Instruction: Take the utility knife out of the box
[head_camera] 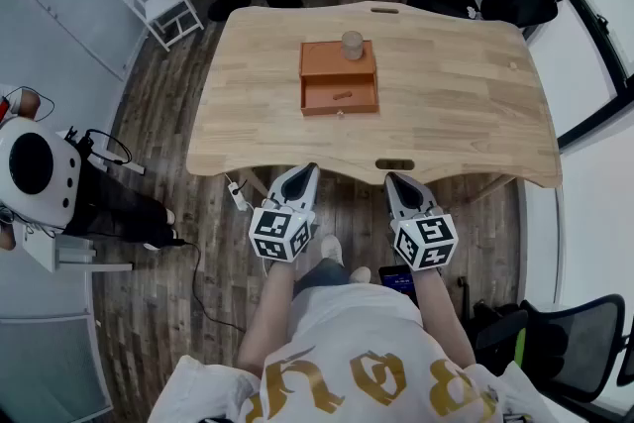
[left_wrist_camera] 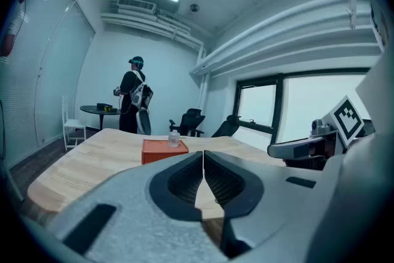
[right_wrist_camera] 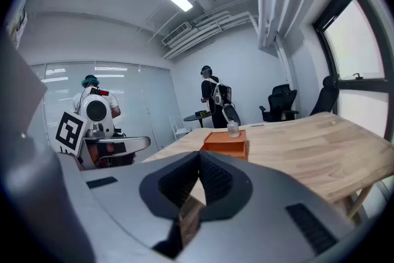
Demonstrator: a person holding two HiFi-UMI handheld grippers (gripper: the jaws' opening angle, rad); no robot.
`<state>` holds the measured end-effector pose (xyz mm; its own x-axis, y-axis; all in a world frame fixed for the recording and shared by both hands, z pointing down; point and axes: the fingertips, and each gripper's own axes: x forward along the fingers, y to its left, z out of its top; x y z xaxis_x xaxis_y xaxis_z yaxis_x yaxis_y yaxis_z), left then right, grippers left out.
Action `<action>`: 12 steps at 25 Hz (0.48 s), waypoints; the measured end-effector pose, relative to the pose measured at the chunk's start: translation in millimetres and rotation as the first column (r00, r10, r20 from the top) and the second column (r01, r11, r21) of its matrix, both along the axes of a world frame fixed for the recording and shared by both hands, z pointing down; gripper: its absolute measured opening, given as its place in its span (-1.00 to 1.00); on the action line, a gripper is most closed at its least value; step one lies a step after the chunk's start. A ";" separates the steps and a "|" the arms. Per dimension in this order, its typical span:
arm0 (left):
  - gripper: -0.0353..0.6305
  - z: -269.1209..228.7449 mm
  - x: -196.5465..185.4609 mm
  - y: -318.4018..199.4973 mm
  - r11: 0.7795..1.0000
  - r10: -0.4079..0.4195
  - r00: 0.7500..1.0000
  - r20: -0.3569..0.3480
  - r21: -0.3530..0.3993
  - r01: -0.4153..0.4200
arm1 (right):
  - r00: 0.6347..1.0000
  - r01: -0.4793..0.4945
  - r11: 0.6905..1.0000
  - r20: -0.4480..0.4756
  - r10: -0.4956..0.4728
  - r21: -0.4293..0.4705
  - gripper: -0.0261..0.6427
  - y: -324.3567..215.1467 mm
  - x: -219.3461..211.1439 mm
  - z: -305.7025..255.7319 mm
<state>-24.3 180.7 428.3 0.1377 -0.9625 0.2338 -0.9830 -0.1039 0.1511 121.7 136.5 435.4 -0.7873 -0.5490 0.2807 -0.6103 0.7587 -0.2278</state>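
Since my left hand-held gripper [head_camera: 305, 171] and right hand-held gripper [head_camera: 398, 179] both hang before the near edge of the desk [head_camera: 456, 114], jaws pressed together on nothing, no step is done: the knife [head_camera: 342, 96], I judge, lies in the pulled-out drawer [head_camera: 309, 96] of the box [head_camera: 332, 61]. Bare wood surrounds it, approach unobstructed.

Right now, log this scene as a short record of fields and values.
table: light wood
box: orange, mid-table, its drawer pulled open on the near side
bottle: small, upright on top of the box
drawer contents: slim orange item, likely the utility knife
left gripper: shut, empty, short of the table's near edge
right gripper: shut, empty, level with the left one
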 end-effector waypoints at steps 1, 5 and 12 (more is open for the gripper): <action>-0.85 0.2 -0.2 0.5 1.000 0.000 1.000 -0.004 -0.001 0.000 | 1.000 0.004 1.000 -0.004 -0.004 -0.001 -0.89 1.8 -0.8 0.6; -0.85 -0.7 1.5 5.1 1.000 0.011 1.000 -0.016 -0.005 -0.011 | 1.000 0.011 1.000 -0.011 -0.011 -0.004 -0.89 8.4 -2.4 1.1; -0.85 -9.4 -4.2 21.2 1.000 -0.004 1.000 -0.009 0.005 0.004 | 0.999 0.035 0.999 0.012 -0.035 -0.013 -0.89 19.9 -7.2 -5.3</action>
